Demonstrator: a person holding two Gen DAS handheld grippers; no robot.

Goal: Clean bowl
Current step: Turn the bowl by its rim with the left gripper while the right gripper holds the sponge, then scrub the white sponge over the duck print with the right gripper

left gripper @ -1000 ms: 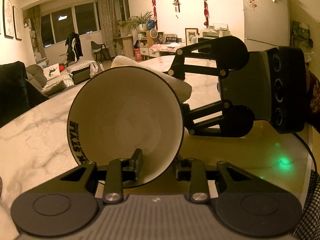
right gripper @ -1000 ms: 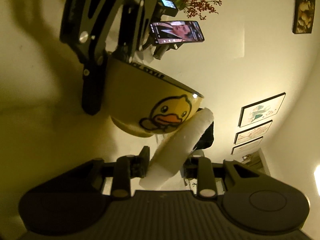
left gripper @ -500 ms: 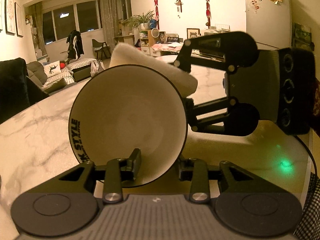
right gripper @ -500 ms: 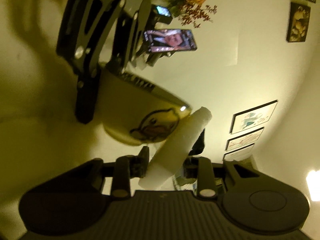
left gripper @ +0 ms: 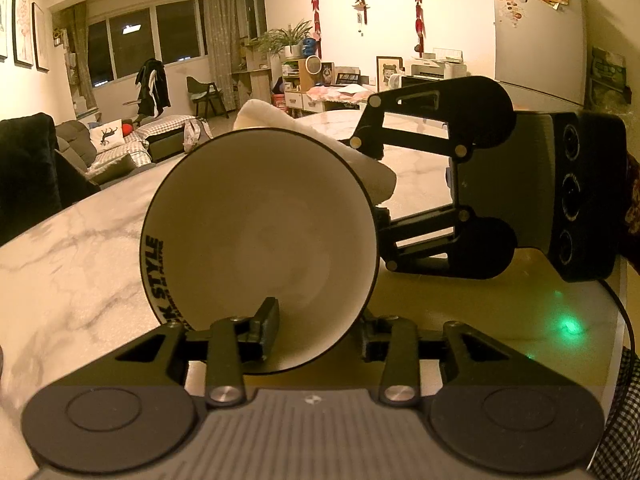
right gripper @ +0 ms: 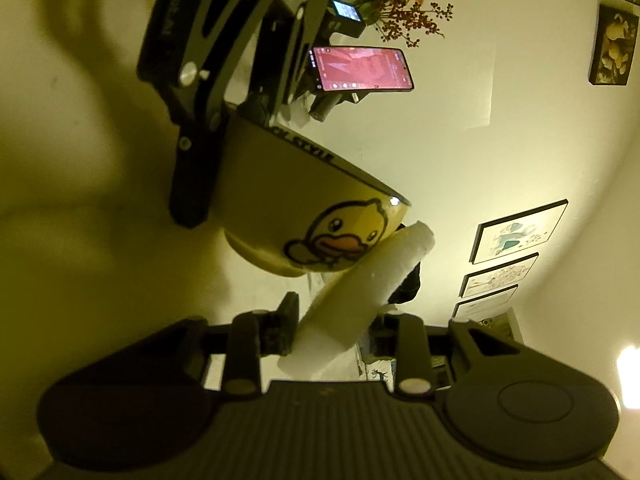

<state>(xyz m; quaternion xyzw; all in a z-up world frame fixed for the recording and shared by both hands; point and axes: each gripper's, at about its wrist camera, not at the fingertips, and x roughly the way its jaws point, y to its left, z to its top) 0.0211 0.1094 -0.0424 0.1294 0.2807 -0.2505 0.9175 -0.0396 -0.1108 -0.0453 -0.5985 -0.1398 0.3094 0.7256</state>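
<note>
A bowl (left gripper: 256, 240), white inside with a black rim, hangs tipped above the table with its mouth toward the left wrist camera. My left gripper (left gripper: 320, 320) grips its lower rim, one finger inside and one outside; its jaws are opening a little with the rim still pinched. From the right wrist view the bowl (right gripper: 304, 216) is yellow with a duck picture, and the left gripper (right gripper: 252, 116) holds it from above. My right gripper (right gripper: 338, 320) is shut on a white sponge (right gripper: 360, 280), which presses on the bowl's outer wall. That sponge (left gripper: 360, 160) and right gripper (left gripper: 374, 184) show behind the bowl.
A marble table (left gripper: 60, 260) lies under both grippers. A phone on a stand (right gripper: 360, 68) and a bunch of flowers (right gripper: 400, 8) stand beyond the bowl. A sofa (left gripper: 112, 148) and a fridge (left gripper: 536, 32) are far off in the room.
The sponge and the right gripper have shifted slightly up along the bowl's outer wall. The bowl has rocked a little in the left gripper's hold.
</note>
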